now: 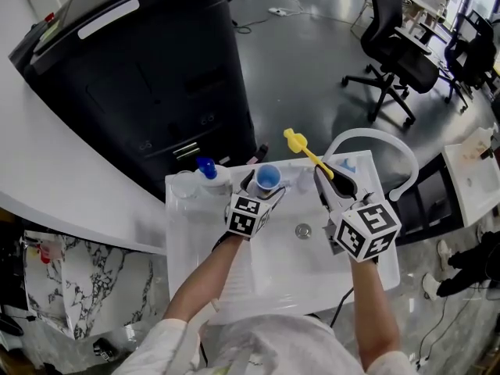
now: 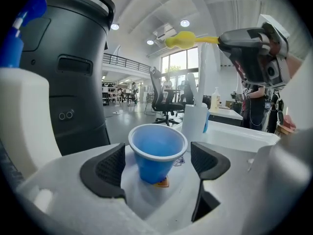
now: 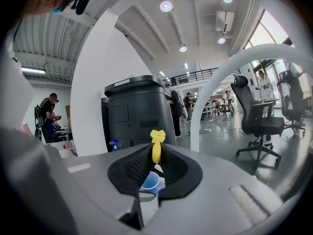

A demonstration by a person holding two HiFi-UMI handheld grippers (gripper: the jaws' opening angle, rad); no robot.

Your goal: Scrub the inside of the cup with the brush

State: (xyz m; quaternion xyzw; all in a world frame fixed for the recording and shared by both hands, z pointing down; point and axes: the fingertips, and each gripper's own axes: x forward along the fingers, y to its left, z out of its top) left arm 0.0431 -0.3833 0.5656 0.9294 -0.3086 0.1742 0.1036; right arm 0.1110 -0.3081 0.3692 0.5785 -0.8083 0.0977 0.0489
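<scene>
Both grippers are over a white sink (image 1: 289, 260). The left gripper (image 2: 155, 168) has its jaws spread wide on either side of the blue cup (image 1: 267, 178), which stands upright on the sink's back ledge; the pads are clear of it. The right gripper (image 3: 155, 169) is clamped tight on the yellow brush (image 1: 301, 145), whose end sticks out beyond the jaws, near the cup.
</scene>
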